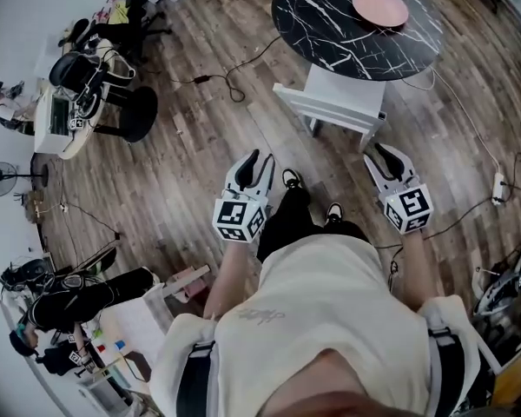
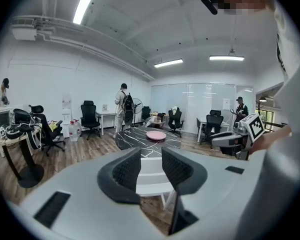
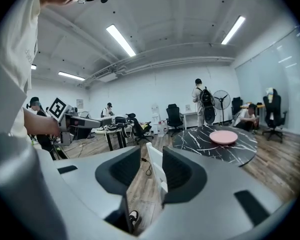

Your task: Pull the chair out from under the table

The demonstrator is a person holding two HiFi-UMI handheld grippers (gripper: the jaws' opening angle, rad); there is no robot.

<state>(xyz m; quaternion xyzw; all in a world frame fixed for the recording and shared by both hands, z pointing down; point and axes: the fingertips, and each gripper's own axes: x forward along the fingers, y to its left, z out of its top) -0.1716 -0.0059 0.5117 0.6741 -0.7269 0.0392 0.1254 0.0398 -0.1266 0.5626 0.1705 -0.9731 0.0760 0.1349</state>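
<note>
Left tool: the left tool (image 1: 257, 162) is held out in front of the person, jaws standing apart, with nothing between the pads. In the left gripper view the chair's white back shows through the gap, farther off and untouched.
Right tool: the right tool (image 1: 384, 156) is also held out with its jaws apart and nothing gripped. In the right gripper view one edge of the chair back shows through the gap, beyond the pads.
Chair: the white chair (image 1: 334, 102) stands with its seat tucked under the near edge of the surface and its back towards the person. It is just ahead of both tools, and neither touches it.
Surface: the round black surface (image 1: 330, 24) has white marble veining and stands beyond the chair.
On the surface: a pink plate (image 1: 380, 6) lies flat towards the far side, well apart from the chair.
Person: stands facing the chair in a pale top, with both shoes (image 1: 291, 179) on the wooden floor (image 1: 200, 146) between the two tools.
Floor: black cables (image 1: 230, 76) trail across the floor to the left of the chair, and a white power strip (image 1: 499, 187) lies to the right.
Background: black office chairs (image 2: 90, 115), desks and several people stand along the far walls.
</note>
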